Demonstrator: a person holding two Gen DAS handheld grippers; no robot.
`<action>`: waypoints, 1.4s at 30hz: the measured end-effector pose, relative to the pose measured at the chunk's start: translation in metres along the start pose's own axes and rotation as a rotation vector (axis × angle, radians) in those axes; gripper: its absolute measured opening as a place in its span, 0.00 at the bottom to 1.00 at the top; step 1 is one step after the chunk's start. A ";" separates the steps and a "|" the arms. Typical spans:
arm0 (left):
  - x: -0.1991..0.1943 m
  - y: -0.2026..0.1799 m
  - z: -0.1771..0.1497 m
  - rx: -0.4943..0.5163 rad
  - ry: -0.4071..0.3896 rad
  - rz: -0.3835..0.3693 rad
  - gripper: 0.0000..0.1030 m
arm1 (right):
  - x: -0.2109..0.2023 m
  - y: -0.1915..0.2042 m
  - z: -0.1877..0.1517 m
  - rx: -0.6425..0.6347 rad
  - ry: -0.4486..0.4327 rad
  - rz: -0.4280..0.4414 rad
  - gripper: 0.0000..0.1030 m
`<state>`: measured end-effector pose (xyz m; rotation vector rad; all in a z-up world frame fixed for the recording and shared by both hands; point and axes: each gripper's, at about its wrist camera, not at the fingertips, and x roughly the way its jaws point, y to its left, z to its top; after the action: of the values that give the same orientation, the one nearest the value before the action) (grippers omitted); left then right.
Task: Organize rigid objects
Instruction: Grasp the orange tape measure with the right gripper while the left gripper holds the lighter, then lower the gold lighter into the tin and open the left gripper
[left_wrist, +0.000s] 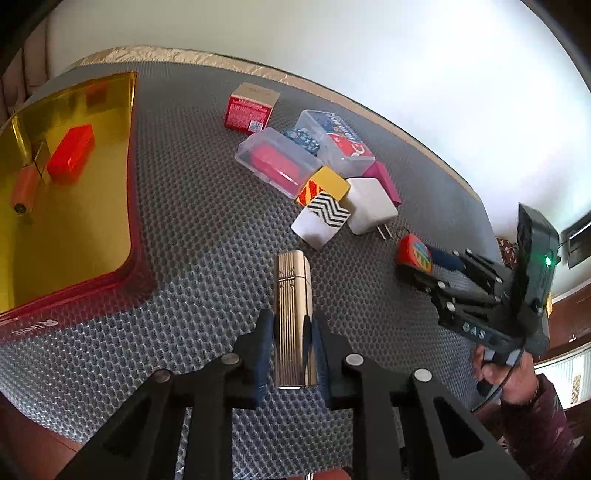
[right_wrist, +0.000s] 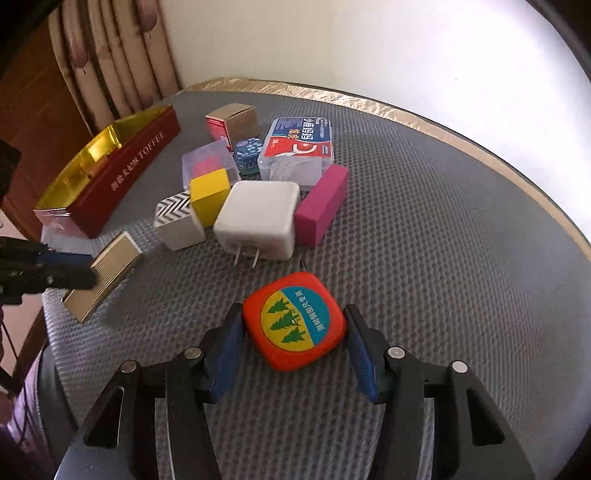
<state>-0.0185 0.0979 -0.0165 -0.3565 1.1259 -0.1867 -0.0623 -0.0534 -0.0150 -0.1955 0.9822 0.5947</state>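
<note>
My left gripper (left_wrist: 292, 315) is shut on a gold ribbed case (left_wrist: 293, 295), which points away from me between the pads; in the right wrist view the case (right_wrist: 110, 266) shows in the left gripper (right_wrist: 86, 269), tilted close over the mat. My right gripper (right_wrist: 293, 312) is shut on an orange tape measure (right_wrist: 295, 325) with a tree sticker, a blue pad against each side, and the tape measure lies on the grey mat (right_wrist: 424, 277). From the left wrist view the same tape measure (left_wrist: 413, 254) sits at the right gripper's tips. A red tray with a gold inside (left_wrist: 74, 236) stands at left.
The tray holds a red block (left_wrist: 72, 153) and an orange cylinder (left_wrist: 24, 190). Mid-mat is a cluster: white charger (right_wrist: 258, 221), magenta block (right_wrist: 321, 206), yellow block (right_wrist: 208, 195), zigzag block (right_wrist: 177, 221), two clear boxes (right_wrist: 299, 147), a small tin and a carton (right_wrist: 231, 123). The round gold-trimmed table edge runs behind.
</note>
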 end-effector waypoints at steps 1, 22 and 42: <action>-0.002 -0.001 0.000 0.005 -0.003 0.000 0.21 | -0.006 0.001 -0.005 0.011 -0.012 0.005 0.48; 0.026 -0.007 -0.001 0.002 0.106 -0.033 0.31 | -0.022 0.000 -0.037 0.112 -0.030 0.039 0.49; -0.094 0.044 0.031 0.021 -0.180 0.190 0.28 | -0.038 0.009 -0.031 0.106 -0.056 0.044 0.49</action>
<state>-0.0315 0.1751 0.0586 -0.2411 0.9727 0.0016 -0.1055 -0.0729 0.0000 -0.0624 0.9627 0.5837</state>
